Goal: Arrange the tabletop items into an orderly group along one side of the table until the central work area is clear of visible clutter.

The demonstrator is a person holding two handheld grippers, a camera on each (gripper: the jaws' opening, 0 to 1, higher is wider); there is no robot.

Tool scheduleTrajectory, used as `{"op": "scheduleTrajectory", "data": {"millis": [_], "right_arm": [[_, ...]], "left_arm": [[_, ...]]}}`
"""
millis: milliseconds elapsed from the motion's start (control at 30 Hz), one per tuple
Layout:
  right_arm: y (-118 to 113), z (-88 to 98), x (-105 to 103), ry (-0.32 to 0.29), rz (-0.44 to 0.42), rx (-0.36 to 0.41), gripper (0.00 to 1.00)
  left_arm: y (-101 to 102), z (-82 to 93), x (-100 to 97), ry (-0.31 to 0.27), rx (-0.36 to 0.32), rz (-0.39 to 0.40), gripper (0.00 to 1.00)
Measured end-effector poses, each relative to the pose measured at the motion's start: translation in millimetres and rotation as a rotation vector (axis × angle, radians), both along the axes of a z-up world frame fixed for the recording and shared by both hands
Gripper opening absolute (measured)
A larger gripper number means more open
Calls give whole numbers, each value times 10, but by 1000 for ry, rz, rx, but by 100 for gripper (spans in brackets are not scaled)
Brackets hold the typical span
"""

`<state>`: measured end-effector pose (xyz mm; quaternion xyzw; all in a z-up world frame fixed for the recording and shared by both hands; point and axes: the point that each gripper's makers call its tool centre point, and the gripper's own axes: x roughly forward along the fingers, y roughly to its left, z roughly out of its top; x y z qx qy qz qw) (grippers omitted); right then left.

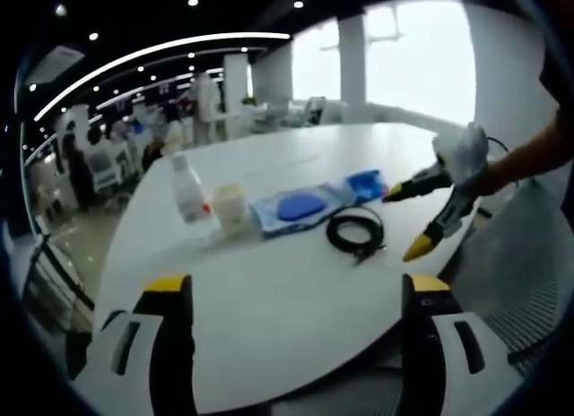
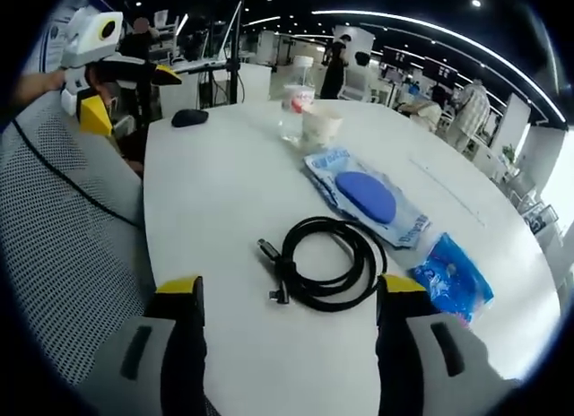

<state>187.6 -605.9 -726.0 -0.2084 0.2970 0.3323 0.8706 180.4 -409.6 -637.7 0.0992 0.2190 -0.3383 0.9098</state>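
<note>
On the white round table (image 2: 215,192) the items lie in a loose row. In the right gripper view the coiled black cable (image 2: 325,262) sits nearest, just ahead of the right gripper (image 2: 291,295), whose yellow-tipped jaws stand wide apart with nothing between them. Beyond the cable lies a clear packet holding a blue oval pad (image 2: 366,195), and off to its side a smaller blue packet (image 2: 451,277). Farther along stand a pale cup (image 2: 321,125) and a clear plastic bottle (image 2: 299,100), close together; a dark object, probably a computer mouse (image 2: 189,117), rests apart near the table's edge. The left gripper (image 2: 112,80) shows at the upper left of this view, off the table. In the left gripper view the left gripper (image 1: 296,290) hangs over the near rim of the table (image 1: 269,317), its jaws spread wide and holding nothing. The right gripper (image 1: 408,221) comes in from the right there, a person's hand (image 1: 466,160) on it, its open tips just beside the cable (image 1: 355,229).
</note>
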Motion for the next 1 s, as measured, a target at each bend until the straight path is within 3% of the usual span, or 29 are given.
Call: {"op": "scheduleTrajectory", "data": {"millis": [267,400,733,833,1000], "right_arm": [[60,-30,80,-12,24,3,57],[57,-125,161,-9,64,-37,46],[97,-207,226,27,132,-64,37],[105,-219,246,41,147,-63,30],[119,-286,309,77,164,-35,27]], "left_arm": [[3,-40,-6,15,1,-9,89],[6,-51,-7,21,0,-11,88],[11,-77,-32,42,7,-11,86],[4,-98,-51,51,20,-20,85],[28,-111,-55,59,28,-8,85]]}}
